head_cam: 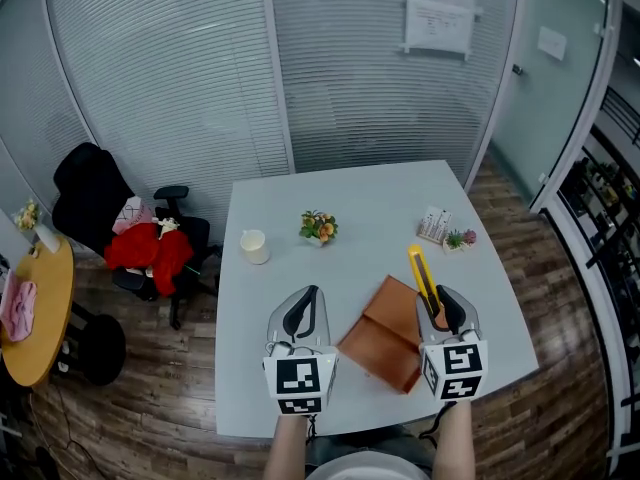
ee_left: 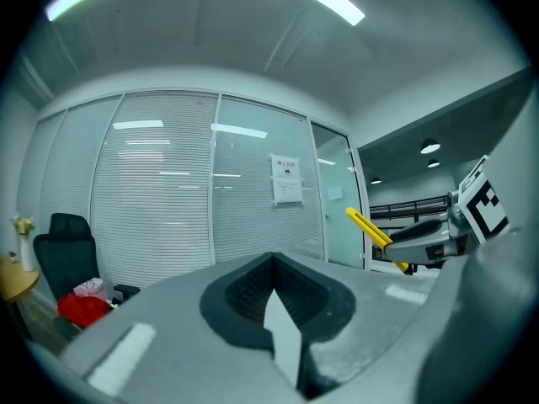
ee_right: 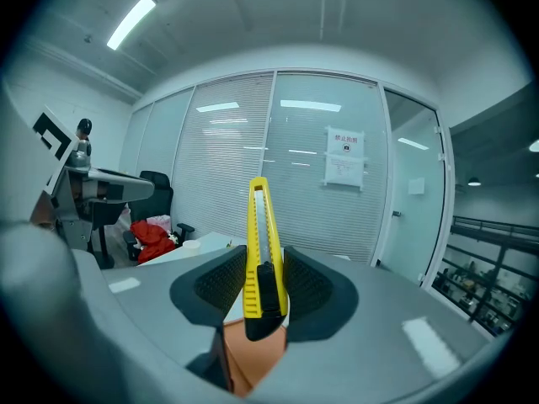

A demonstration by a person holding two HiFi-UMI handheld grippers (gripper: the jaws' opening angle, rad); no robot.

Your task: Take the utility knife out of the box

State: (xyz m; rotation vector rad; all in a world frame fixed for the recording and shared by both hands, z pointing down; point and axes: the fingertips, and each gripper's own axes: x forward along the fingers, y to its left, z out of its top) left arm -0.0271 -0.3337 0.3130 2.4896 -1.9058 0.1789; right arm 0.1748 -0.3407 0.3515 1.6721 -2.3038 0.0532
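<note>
Utility knife point(head_cam: 423, 276), clamped in the right gripper point(head_cam: 441, 306), points up-frame over the box's point(head_cam: 385, 340) right edge; left gripper point(head_cam: 303, 303) closed, empty.

A slim yellow plastic utility knife point(ee_right: 259, 242) with a black slider is pictured clamped near its rear end between the jaws of the right gripper point(head_cam: 441, 306). It is held in the air, its long body pointed forward, away from the person. Just beneath it, a flat brown hinged box point(head_cam: 384, 334) is shown lying open on the pale worktop point(head_cam: 300, 298).
</note>
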